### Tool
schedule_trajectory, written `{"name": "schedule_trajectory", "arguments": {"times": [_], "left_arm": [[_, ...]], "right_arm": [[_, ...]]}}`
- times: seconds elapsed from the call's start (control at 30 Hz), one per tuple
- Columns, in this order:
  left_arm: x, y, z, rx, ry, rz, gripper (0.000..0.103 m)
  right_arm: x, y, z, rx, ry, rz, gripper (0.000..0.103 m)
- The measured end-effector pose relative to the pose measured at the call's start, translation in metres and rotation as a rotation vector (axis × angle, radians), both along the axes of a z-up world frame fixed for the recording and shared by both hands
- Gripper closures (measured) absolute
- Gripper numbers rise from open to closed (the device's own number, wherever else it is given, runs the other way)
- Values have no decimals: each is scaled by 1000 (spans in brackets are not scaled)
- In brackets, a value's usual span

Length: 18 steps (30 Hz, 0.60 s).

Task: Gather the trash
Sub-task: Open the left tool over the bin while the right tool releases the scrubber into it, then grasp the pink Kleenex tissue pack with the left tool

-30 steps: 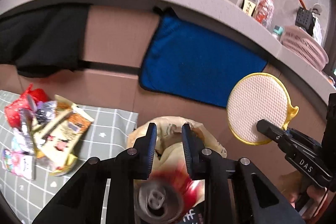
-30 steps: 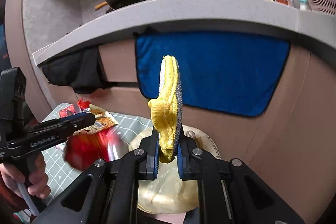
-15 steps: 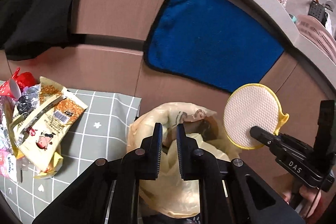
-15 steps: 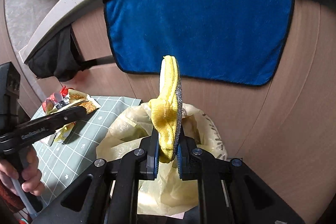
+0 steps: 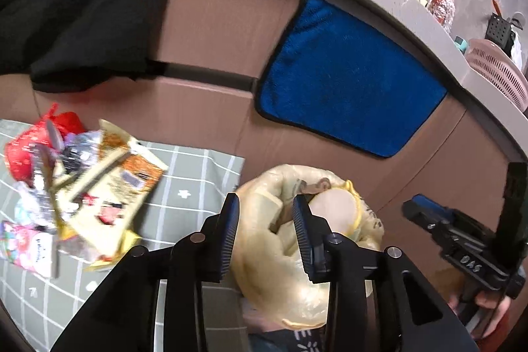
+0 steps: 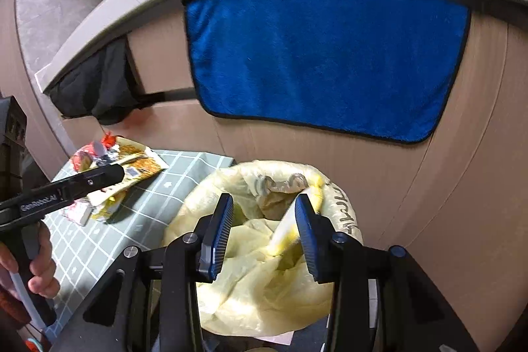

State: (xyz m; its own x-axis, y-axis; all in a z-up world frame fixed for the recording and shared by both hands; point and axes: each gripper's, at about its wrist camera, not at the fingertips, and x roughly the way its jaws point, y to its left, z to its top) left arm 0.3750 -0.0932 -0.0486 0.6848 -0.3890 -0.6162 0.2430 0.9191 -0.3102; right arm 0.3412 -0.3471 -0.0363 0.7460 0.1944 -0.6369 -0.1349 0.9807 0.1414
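Your yellow trash bag [image 6: 264,279] sits open-mouthed on the floor right of the desk [image 5: 184,187], ready to catch drops. Wrappers [image 5: 82,187] wait piled on the desk's far left. Both jaws are opening: your right hand-held gripper [image 6: 264,230] releases the scrub pad [image 6: 283,236] over the bag; your left hand-held gripper [image 5: 265,233] grasps nothing.

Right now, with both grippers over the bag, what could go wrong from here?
1. The right gripper is opening and the yellow pad is dropping blurred by the bag rim; it may catch there or tip out.
2. The bag looks soft and slumped, so its mouth could fold shut.
3. The wrappers lie in a loose pile at the mat edge; a careless grab may scatter them.
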Motion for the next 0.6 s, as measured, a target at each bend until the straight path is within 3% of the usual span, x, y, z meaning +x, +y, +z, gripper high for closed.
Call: {"name": "schedule_trajectory", "arguments": {"times": [0.23,0.47,0.6], "left_arm": [[-26,40,22,76,-65,91,65],[-43,104,38,77,-98,162,64],[-46,164,34,50,-85,268,62]], "right_arm": [[-21,41,32,-17,-73,68,66],[-27,102,57,-12,-152,164,66],[-23,133,57,15,-154,219,65]]}}
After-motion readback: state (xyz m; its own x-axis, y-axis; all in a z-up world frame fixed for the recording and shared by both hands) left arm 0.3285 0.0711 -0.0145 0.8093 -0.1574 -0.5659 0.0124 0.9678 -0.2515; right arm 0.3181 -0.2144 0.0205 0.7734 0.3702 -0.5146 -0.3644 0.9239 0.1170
